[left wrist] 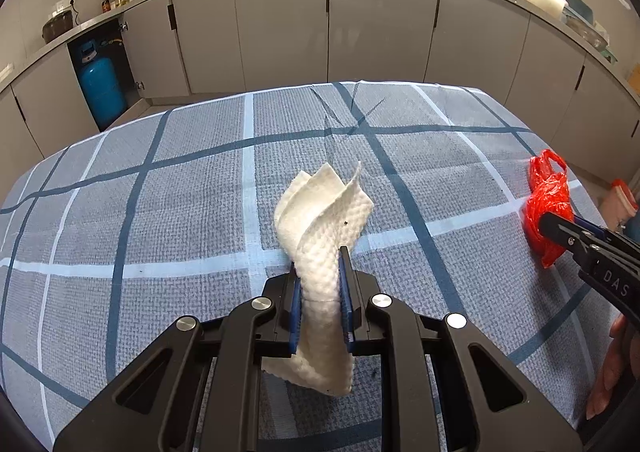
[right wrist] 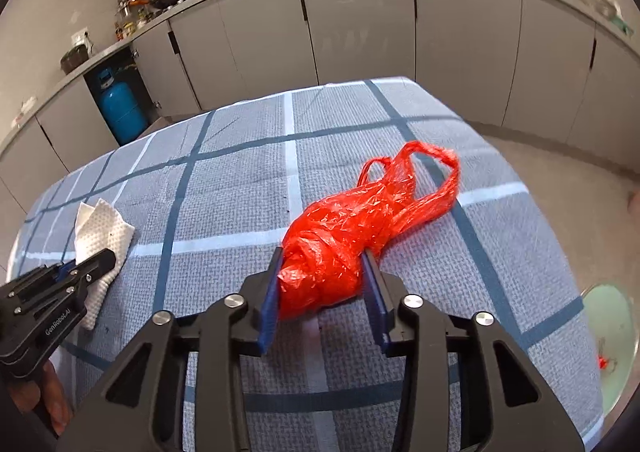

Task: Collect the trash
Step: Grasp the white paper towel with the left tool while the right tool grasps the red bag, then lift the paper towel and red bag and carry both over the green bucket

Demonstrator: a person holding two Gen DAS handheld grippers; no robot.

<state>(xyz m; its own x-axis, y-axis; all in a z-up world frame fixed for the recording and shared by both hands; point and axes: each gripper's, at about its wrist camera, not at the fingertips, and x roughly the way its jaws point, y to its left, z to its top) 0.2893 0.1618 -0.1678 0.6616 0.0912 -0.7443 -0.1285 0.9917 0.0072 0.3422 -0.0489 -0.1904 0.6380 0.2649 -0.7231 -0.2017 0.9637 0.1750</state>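
A crumpled white paper towel (left wrist: 320, 211) stands up between the blue pads of my left gripper (left wrist: 320, 256), which is shut on it just above the checked tablecloth (left wrist: 160, 191). Its lower end hangs below the jaws. In the right wrist view a crumpled red plastic bag (right wrist: 360, 219) lies on the tablecloth (right wrist: 240, 191), handles pointing away. My right gripper (right wrist: 324, 256) has a pad pressed against each side of the bag's near end. From the left wrist view, the right gripper (left wrist: 548, 223) sits at the bag (left wrist: 548, 187) by the table's right edge. The left gripper (right wrist: 96, 264) with the towel (right wrist: 104, 232) shows at far left.
A pale green bin (right wrist: 612, 332) stands on the floor beyond the table's right edge, with something red inside. Grey cabinets (left wrist: 280, 31) run behind the table, and a blue gas cylinder (left wrist: 100, 87) stands in an open one. A person's hand (left wrist: 612, 372) holds the right gripper.
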